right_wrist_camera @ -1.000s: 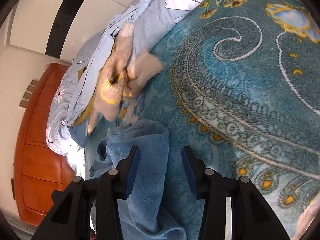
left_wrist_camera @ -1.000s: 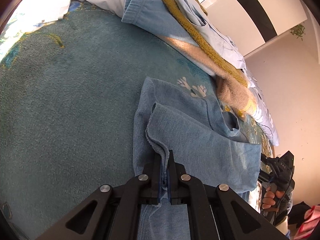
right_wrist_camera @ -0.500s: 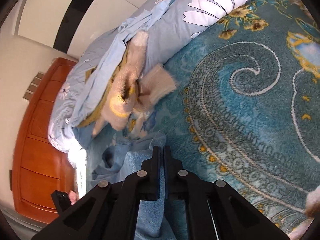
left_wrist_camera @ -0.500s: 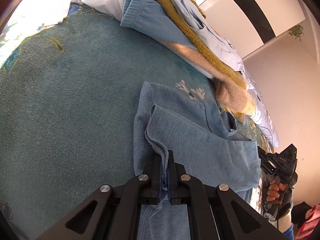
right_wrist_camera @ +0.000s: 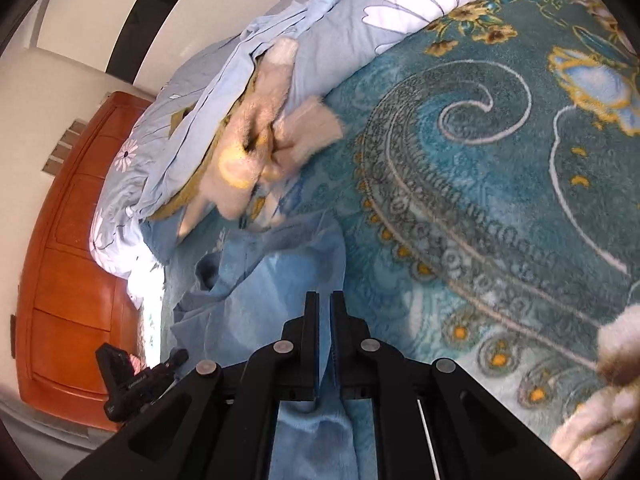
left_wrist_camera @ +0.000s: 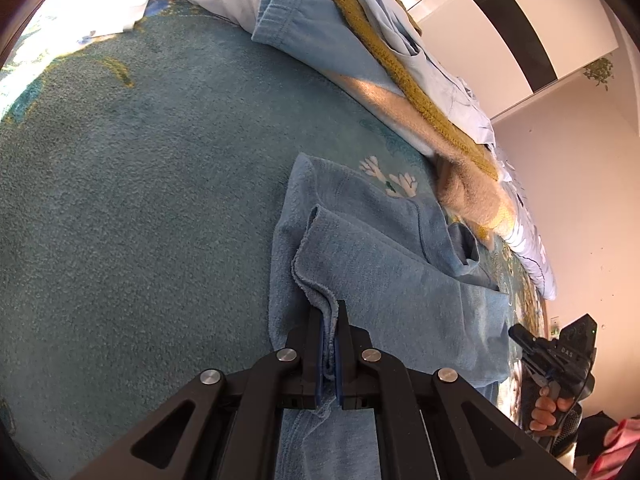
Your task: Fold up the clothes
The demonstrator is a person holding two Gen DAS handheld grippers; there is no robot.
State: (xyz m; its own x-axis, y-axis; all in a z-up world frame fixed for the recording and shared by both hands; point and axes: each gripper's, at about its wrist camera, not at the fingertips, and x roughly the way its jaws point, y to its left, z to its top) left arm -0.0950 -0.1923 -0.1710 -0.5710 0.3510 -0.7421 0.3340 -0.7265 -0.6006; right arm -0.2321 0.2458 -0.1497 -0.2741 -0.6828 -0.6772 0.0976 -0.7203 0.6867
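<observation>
Left wrist view: the left gripper [left_wrist_camera: 330,344] has its black fingers [left_wrist_camera: 310,344] closed tight on a folded edge of the light blue fleece garment [left_wrist_camera: 384,280]; several layers of cloth are bunched between the blue pads. The garment lies spread on the teal plush bed blanket [left_wrist_camera: 140,200], running from the fingers out toward the far right side of the bed, with its collar opening turned up near the far end. Beyond it, along the far edge of the bed, sits a heap of other clothes [left_wrist_camera: 380,68]: a blue knit piece, a mustard yellow knit, a pale blue shirt and a beige fuzzy piece. At the right edge of the bed, the right gripper [left_wrist_camera: 560,356] shows as a black body held in a person's hand [left_wrist_camera: 548,408], at the garment's far corner. Right wrist view: the right gripper [right_wrist_camera: 325,340] has its fingers [right_wrist_camera: 310,340] drawn almost together, with a thin fold of the same light blue garment [right_wrist_camera: 280,276] passing between the pads and hanging down beneath them. The garment stretches away to the left, lifted off the patterned teal blanket [right_wrist_camera: 480,200] near the fingers. A pale blue floral quilt [right_wrist_camera: 360,32] is rolled along the far edge of the bed, the beige fuzzy piece [right_wrist_camera: 256,148] lying against it. The left gripper's black body [right_wrist_camera: 132,376] shows at lower left, before an orange-brown wooden cabinet [right_wrist_camera: 72,260].
</observation>
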